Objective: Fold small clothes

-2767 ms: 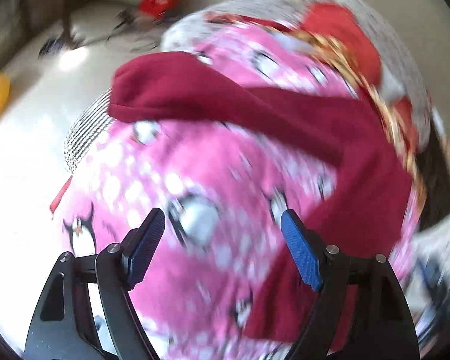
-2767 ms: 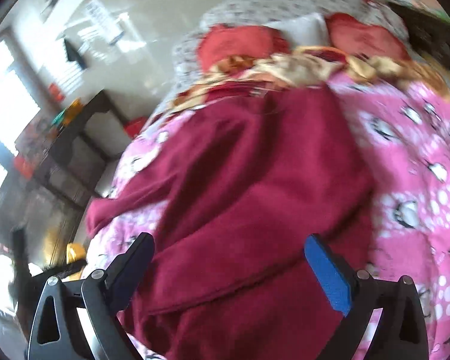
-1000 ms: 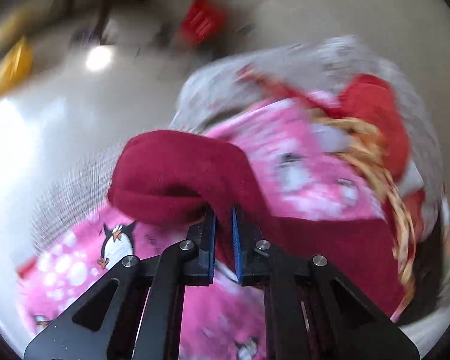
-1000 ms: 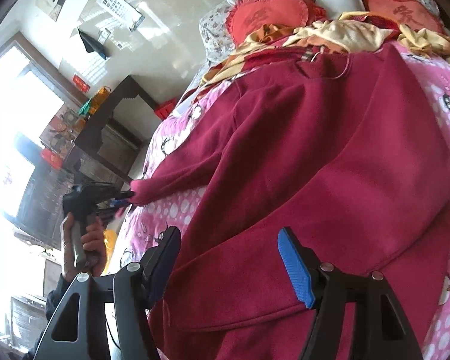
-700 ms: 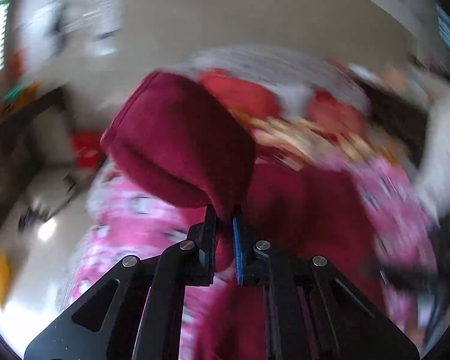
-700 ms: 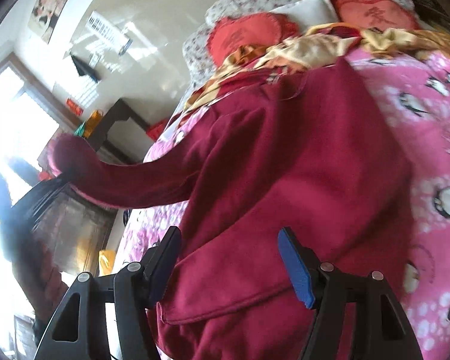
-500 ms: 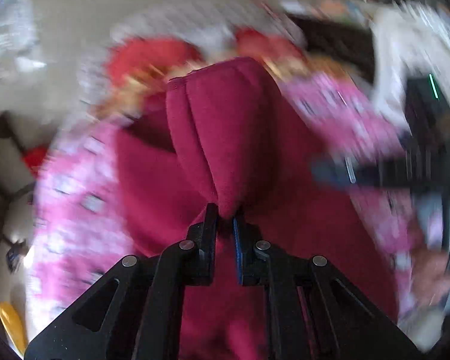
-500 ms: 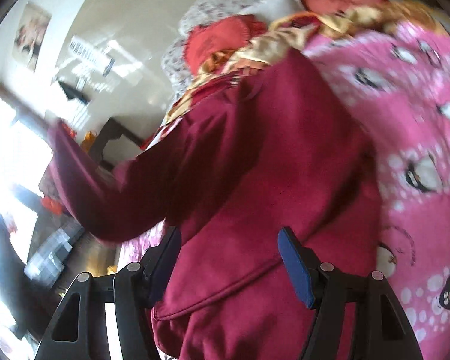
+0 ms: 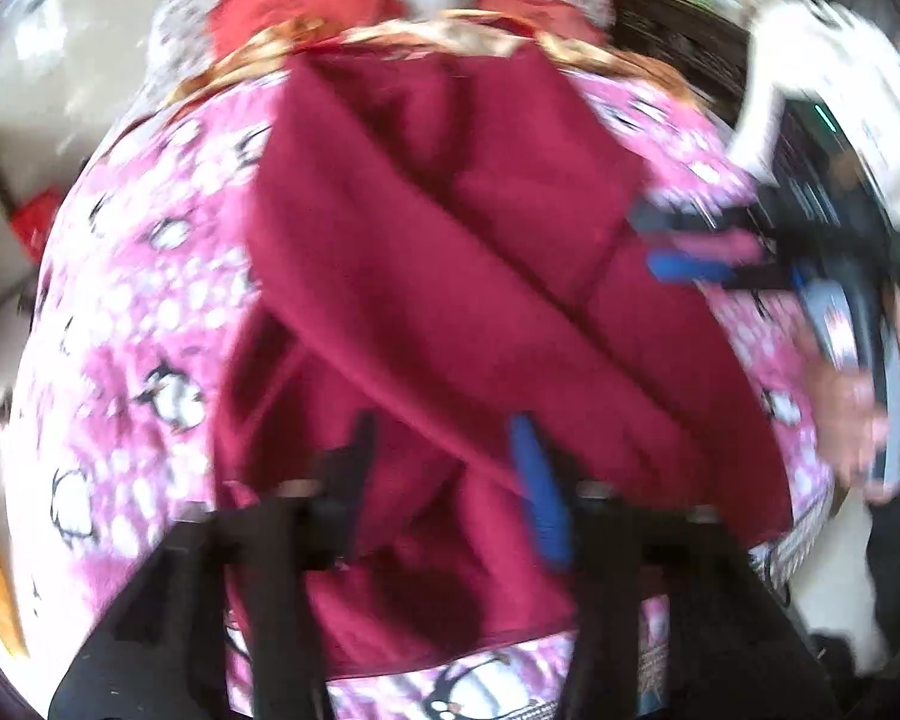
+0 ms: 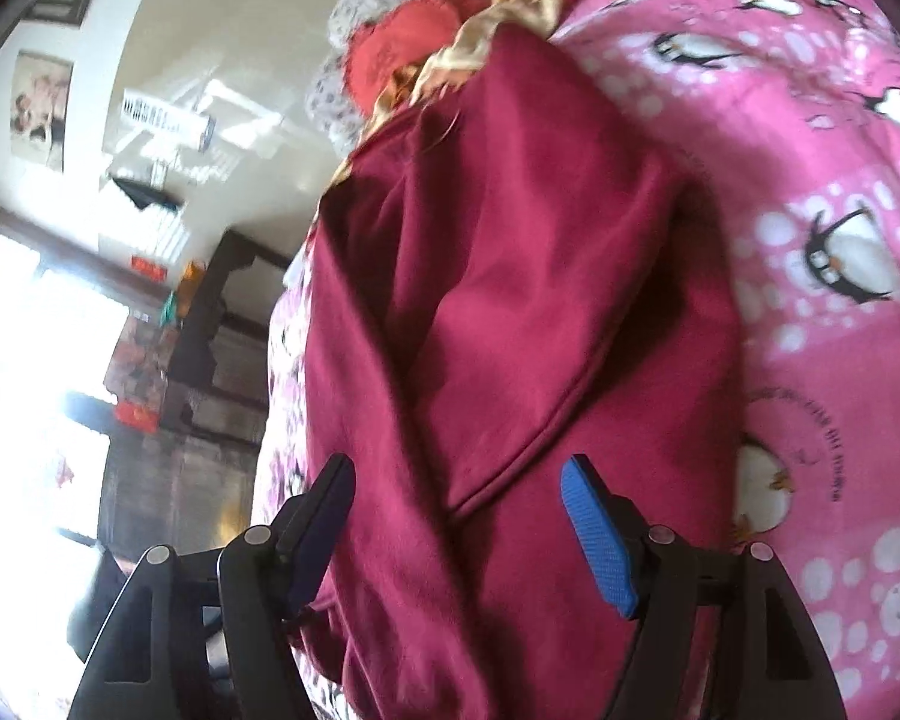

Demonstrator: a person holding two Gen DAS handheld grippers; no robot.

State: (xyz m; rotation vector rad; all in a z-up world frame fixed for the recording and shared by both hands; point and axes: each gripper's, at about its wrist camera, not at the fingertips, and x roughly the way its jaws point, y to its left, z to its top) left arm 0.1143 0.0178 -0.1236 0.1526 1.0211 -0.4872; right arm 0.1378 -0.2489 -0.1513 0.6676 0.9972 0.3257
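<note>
A dark red sweater [image 9: 450,276] lies on a bed with a pink penguin blanket [image 9: 138,312]. Its left sleeve [image 9: 498,336] lies folded diagonally across the body. My left gripper [image 9: 450,480] is open just above the sweater's lower part, holding nothing. My right gripper [image 10: 459,516] is open over the sweater [image 10: 510,312] near its hem, also empty. In the left wrist view the right gripper [image 9: 690,252] shows at the sweater's right edge, held by a hand.
Red pillows [image 9: 306,6] and a gold cloth [image 9: 450,36] lie at the head of the bed. The pink blanket [image 10: 810,180] spreads to the right. A dark cabinet [image 10: 210,324] and a bright window stand to the left of the bed.
My left gripper carried the sleeve from the bed's left side over the sweater body, then opened and let it go. The right gripper stayed open over the hem.
</note>
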